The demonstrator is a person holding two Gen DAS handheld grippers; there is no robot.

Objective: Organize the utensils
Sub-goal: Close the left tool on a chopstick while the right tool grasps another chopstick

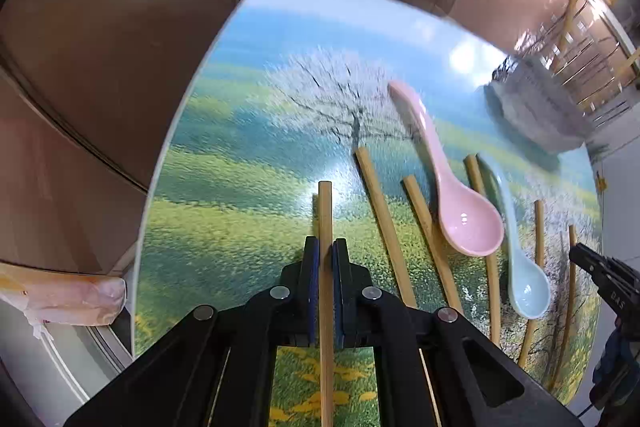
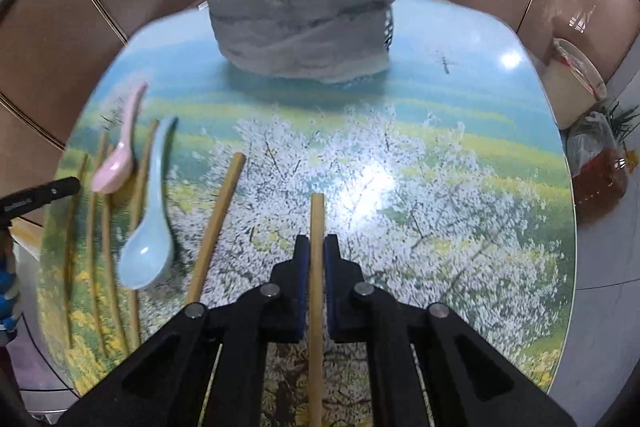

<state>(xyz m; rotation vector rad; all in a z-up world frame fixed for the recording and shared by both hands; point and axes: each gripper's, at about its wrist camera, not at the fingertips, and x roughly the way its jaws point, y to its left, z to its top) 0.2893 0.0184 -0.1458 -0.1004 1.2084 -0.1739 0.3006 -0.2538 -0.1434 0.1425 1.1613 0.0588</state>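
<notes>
Painted tabletop [image 2: 400,167], left claw [image 1: 325,247] clamping a chopstick [image 1: 325,211], right claw [image 2: 316,243] clamping another chopstick [image 2: 317,223]

Glossy table top [image 2: 460,115], wooden chopsticks [image 1: 384,227] — glazed spoons [image 1: 448,187]

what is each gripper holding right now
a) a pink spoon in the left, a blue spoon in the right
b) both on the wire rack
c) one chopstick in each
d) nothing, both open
c: the left gripper is closed on a chopstick running between its pads, and the right gripper grips another chopstick the same way, while the pink spoon and blue spoon lie on the table.
</notes>
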